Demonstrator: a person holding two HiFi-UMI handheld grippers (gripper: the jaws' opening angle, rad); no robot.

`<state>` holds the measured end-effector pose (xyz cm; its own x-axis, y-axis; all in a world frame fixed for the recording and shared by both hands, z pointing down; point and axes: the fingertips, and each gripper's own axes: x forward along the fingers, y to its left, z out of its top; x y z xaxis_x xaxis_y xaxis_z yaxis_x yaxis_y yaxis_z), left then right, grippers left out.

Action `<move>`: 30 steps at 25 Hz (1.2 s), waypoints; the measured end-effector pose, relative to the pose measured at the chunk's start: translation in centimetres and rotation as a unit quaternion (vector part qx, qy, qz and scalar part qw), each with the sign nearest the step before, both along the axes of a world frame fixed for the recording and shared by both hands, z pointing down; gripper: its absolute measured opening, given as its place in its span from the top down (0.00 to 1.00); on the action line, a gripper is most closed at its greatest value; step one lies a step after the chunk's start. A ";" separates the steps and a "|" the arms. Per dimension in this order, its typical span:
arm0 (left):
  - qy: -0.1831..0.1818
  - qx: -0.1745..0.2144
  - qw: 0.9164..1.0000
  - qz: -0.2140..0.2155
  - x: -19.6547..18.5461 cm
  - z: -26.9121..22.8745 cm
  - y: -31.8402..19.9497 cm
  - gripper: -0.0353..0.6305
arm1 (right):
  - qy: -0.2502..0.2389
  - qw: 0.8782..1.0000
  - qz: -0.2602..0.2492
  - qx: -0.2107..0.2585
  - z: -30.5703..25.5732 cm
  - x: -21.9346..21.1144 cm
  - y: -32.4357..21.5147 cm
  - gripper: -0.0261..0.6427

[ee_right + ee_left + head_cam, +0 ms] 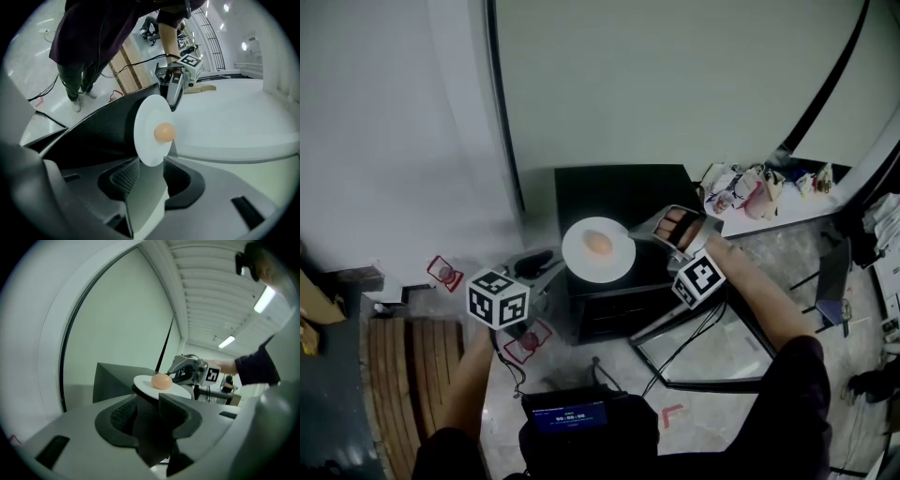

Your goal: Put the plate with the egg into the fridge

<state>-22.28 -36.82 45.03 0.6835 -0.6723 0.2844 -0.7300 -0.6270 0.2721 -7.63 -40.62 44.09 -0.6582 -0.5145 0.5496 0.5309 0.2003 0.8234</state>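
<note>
Plate [579, 261]: round, white, shallow, plain; one egg [598, 245], pale orange-brown and smooth, sits near its centre. Plate lies flat on the top front edge of a low black cabinet [619, 192].

Right gripper [152, 169]: comes at the plate from the person's right; jaws partly apart; the near rim of the plate reaches into the gap between them; the pads do not visibly press on it, so no grip read. In this gripper's view the plate stands on edge, since the gripper is rolled.

Left gripper [149, 401]: on the opposite side of the plate; jaws partly apart with nothing held; the plate's rim sits just ahead of the jaw tips; contact with the rim cannot be told. Each gripper shows in the other's view, beyond the plate.

Surroundings: cabinet stands on a pale, stone-like floor [722, 366], against a curved white wall [675, 75] with dark seams; a slatted wooden platform [412, 375] lies to the left of the person; red-framed markers [445, 273] lie on the floor near it; a heap of small packets [755, 192] rests on a white ledge to the right; ceiling strip lights show in the left gripper view.
</note>
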 end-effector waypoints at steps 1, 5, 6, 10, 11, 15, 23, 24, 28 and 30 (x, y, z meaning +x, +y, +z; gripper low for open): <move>0.035 -0.031 0.999 -0.003 -0.3 0.2 -0.2 0.79 | 0.000 1.000 -0.001 0.003 0.0 -0.3 -0.1 0.71; 0.166 -0.148 0.975 0.005 -0.7 -0.3 -0.7 0.79 | -0.004 1.000 -0.002 0.008 -0.2 -1.4 0.0 0.71; 0.183 -0.167 0.969 0.009 -0.6 -0.6 -0.9 0.79 | -0.005 1.000 -0.002 0.008 -0.3 -1.6 0.0 0.71; 0.208 -0.214 0.954 0.022 -0.4 -0.2 -1.4 0.79 | 0.002 1.000 -0.006 0.010 0.1 -2.5 0.3 0.72; 0.213 -0.219 0.952 0.025 -0.4 -0.1 -1.4 0.79 | 0.002 1.000 -0.007 0.010 0.2 -2.6 0.3 0.72; 0.235 -0.233 0.943 0.030 -0.5 -0.3 -1.6 0.81 | 0.005 1.000 -0.003 0.011 0.2 -2.9 0.3 0.72; 0.291 -0.267 0.918 0.040 -0.7 -0.8 -1.3 0.87 | 0.002 1.000 0.003 0.021 0.2 -3.2 0.4 0.74; 0.299 -0.271 0.914 0.041 -0.7 -0.9 -1.3 0.87 | 0.000 1.000 0.003 0.022 0.1 -3.3 0.3 0.74; 0.320 -0.287 0.902 0.039 -0.7 -0.7 -1.4 0.89 | -0.001 1.000 0.004 0.027 0.1 -3.4 0.2 0.75; 0.327 -0.293 0.897 0.040 -0.6 -0.7 -1.3 0.89 | 0.005 1.000 0.011 0.026 0.3 -3.2 0.0 0.75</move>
